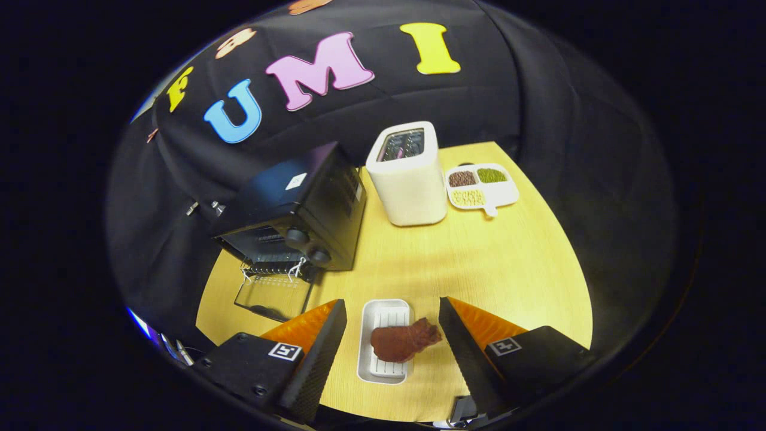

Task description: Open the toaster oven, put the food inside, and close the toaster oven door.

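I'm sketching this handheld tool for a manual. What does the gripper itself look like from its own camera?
The gripper has two wedge-shaped fingers that taper forward, their inner faces finely textured. Each finger is mounted on a blocky black body with visible screws, and each body carries a small square black-and-white marker on top. The fingers stand open, either side of the white tray holding the food.

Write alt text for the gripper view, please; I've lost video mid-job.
The open gripper hovers over a white tray holding reddish-brown food, both between its fingers. Beyond, on the wooden table, the black toaster oven stands with its glass door folded down, beside a white toaster and a divided dish.
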`<state>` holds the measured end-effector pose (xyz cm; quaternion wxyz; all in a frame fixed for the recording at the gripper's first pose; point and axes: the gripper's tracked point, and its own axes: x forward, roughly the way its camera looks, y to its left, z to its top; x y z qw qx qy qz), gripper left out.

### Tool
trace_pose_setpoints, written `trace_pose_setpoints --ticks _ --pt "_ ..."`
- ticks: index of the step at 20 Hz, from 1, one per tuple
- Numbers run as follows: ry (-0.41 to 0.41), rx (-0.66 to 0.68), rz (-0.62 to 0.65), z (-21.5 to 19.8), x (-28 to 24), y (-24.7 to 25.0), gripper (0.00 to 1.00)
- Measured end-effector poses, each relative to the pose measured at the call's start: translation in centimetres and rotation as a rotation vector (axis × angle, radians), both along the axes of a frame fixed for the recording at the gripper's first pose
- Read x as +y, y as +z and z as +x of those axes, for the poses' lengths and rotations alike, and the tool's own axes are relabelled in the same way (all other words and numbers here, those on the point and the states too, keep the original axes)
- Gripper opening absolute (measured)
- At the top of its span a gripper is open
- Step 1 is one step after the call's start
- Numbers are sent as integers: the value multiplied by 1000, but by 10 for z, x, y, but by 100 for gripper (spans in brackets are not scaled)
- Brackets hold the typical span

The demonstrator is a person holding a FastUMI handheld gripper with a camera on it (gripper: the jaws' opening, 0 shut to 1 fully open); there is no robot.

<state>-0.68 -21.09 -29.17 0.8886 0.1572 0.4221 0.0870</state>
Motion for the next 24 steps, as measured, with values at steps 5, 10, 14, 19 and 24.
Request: trace_pose_setpoints --ticks 5,10,14,19,24 --pt "-25 134 145 -10 -7 -44 93" --pt "-102 240 333 -17 1 -66 74" --pt "-144 274 402 -18 -4 -70 24" --pt "-121 191 354 -22 -10 -56 17" --pt "-135 73 349 -17 -5 -14 17"
